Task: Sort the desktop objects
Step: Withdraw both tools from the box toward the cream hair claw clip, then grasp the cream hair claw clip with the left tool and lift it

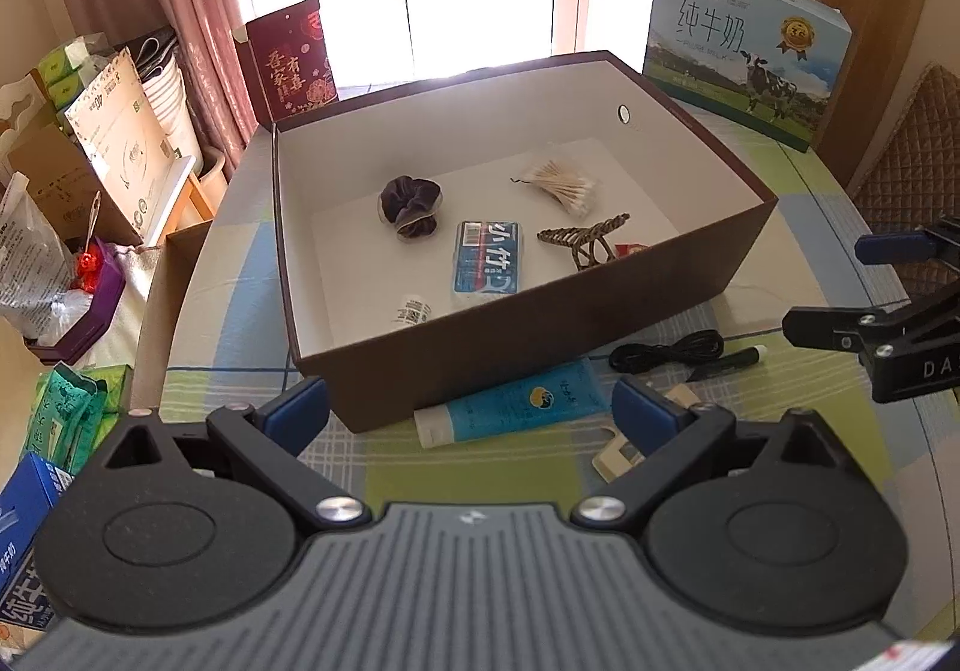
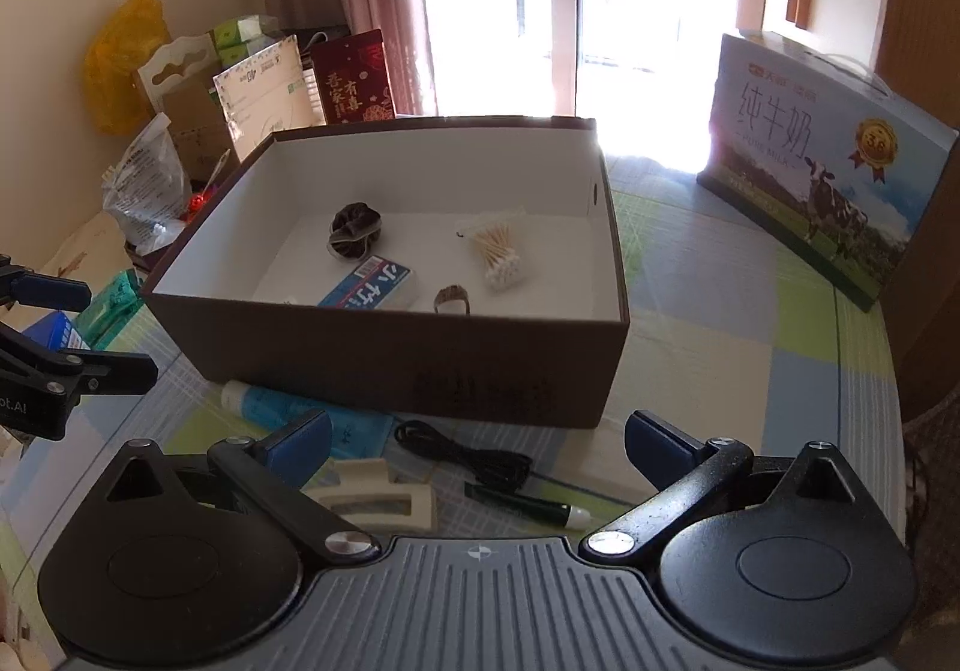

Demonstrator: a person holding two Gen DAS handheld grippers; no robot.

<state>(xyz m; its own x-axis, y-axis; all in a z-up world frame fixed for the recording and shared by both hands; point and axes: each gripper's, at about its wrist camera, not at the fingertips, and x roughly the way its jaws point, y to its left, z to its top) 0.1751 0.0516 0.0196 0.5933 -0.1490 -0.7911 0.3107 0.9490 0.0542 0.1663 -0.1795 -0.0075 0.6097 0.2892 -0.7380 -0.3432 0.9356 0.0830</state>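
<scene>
A brown box [image 1: 540, 335] [image 2: 384, 365] stands open on the table. Inside lie a dark scrunchie [image 1: 410, 207] [image 2: 354, 228], a blue tissue pack [image 1: 489, 263] [image 2: 369, 284], cotton swabs [image 1: 561, 185] [image 2: 498, 251], a brown hair claw [image 1: 585, 245] [image 2: 451, 299] and a small white bottle [image 1: 413, 309]. In front of the box lie a blue tube [image 1: 510, 410] [image 2: 294, 410], a black cable [image 1: 666, 350] [image 2: 462, 452], a black pen [image 1: 729, 360] [image 2: 525, 503] and a cream clip [image 1: 624, 452] [image 2: 375, 497]. My left gripper [image 1: 474, 410] [image 2: 78, 323] is open over the tube. My right gripper [image 2: 480, 443] [image 1: 840, 281] is open above the cable, pen and clip.
A blue milk carton box [image 1: 750, 53] [image 2: 822, 173] stands at the back right of the checked tablecloth [image 2: 750, 347]. A red gift box [image 1: 291, 59] [image 2: 354, 77], cartons and bags crowd the far left beyond the table edge. Green packets [image 1: 72, 413] lie at the left.
</scene>
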